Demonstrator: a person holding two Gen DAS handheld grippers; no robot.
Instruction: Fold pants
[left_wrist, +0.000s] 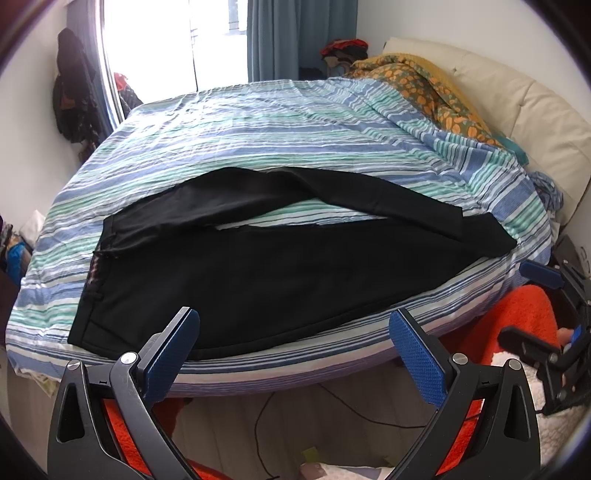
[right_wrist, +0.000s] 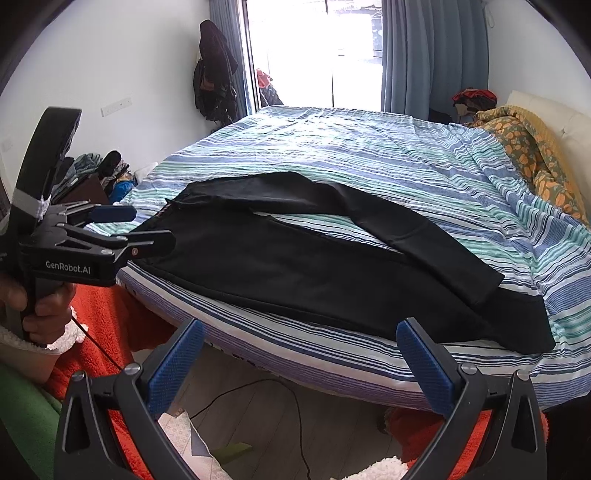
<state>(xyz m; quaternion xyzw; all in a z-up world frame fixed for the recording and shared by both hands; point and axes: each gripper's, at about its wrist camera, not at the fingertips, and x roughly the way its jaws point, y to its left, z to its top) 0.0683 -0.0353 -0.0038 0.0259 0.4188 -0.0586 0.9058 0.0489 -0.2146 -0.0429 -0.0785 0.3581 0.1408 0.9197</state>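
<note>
The black pants (left_wrist: 280, 266) lie spread on the striped bedspread (left_wrist: 258, 125) along the bed's near edge, waistband toward the left end and the 2 leg hems toward the headboard end. The near leg runs straight beside the edge; the far leg bows away from it, leaving a strip of stripes showing between them, then crosses back so its hem lies over the near leg close to the cuffs. The left gripper (left_wrist: 293, 332) hangs just off the near edge by the seat of the pants, its 2 blue-padded jaws spread wide with nothing between them. The right gripper (right_wrist: 300, 345) hangs off the same edge nearer the leg hems, jaws equally wide apart and holding nothing. In the right wrist view a hand (right_wrist: 37, 306) grips the left gripper's handle. An orange-patterned blanket (left_wrist: 428, 81) is bunched at the far right corner against a cream headboard (left_wrist: 524, 110). Blue curtains (right_wrist: 436, 55) flank a bright window beyond the bed's far edge.
</note>
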